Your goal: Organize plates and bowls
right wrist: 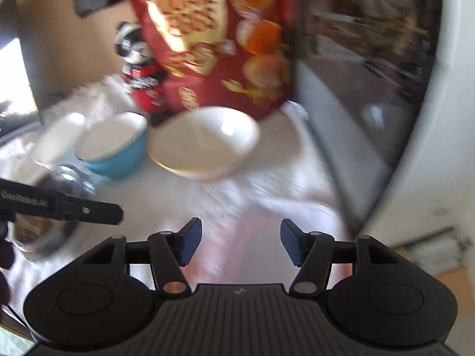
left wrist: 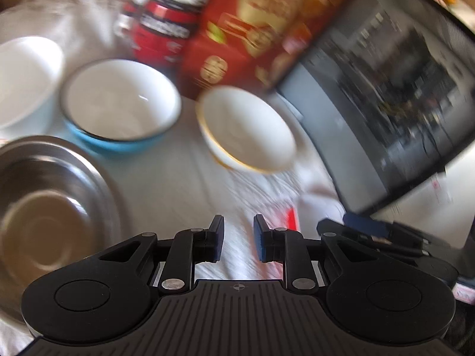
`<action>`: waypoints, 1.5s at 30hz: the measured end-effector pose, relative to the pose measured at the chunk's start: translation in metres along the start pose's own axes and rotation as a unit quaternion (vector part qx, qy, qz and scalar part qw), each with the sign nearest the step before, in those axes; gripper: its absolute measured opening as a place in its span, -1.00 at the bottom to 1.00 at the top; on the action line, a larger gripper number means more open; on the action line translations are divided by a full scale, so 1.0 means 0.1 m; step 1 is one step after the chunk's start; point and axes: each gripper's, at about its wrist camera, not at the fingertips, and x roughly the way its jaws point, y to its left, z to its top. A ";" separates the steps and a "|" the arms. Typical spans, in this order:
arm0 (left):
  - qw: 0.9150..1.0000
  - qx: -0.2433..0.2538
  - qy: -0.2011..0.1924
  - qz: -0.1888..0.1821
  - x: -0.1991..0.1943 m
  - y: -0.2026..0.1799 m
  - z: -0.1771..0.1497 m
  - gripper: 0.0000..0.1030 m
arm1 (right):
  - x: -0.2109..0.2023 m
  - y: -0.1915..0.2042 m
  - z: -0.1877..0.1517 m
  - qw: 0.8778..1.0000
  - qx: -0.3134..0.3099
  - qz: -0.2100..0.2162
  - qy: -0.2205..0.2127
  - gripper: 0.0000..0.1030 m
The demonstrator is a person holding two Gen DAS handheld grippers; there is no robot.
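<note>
Several bowls stand on a white cloth [left wrist: 184, 178]. A white bowl with a gold rim [left wrist: 249, 130] [right wrist: 204, 145] sits ahead of both grippers. Left of it is a blue bowl with a white inside [left wrist: 121, 101] [right wrist: 115, 145], then a plain white bowl [left wrist: 23, 80] [right wrist: 59, 139]. A steel bowl [left wrist: 44, 207] [right wrist: 44, 222] lies nearest, at the left. My left gripper [left wrist: 238, 225] hovers over the cloth, its jaws a narrow gap apart with nothing between them. My right gripper [right wrist: 240, 225] stands wider open and empty, short of the gold-rimmed bowl.
A tall red snack box [left wrist: 252, 29] [right wrist: 213, 44] stands right behind the gold-rimmed bowl, with a red and black tin [left wrist: 160, 29] beside it. A dark glass-fronted appliance [left wrist: 386, 89] [right wrist: 356, 59] closes off the right side. Both views are blurred.
</note>
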 end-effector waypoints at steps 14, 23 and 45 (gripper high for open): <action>0.991 -0.130 -0.030 -0.004 0.29 0.26 0.56 -0.54 | 0.51 0.17 0.94 0.999 -0.031 0.018 -0.005 0.34; 0.987 -0.155 0.007 0.045 0.99 0.11 0.71 -0.54 | 1.27 -0.10 1.31 0.998 -0.001 0.017 0.060 0.07; 0.992 -0.087 0.042 0.082 0.68 0.10 0.42 -0.43 | 1.70 -0.05 1.06 0.985 0.003 0.090 0.145 0.06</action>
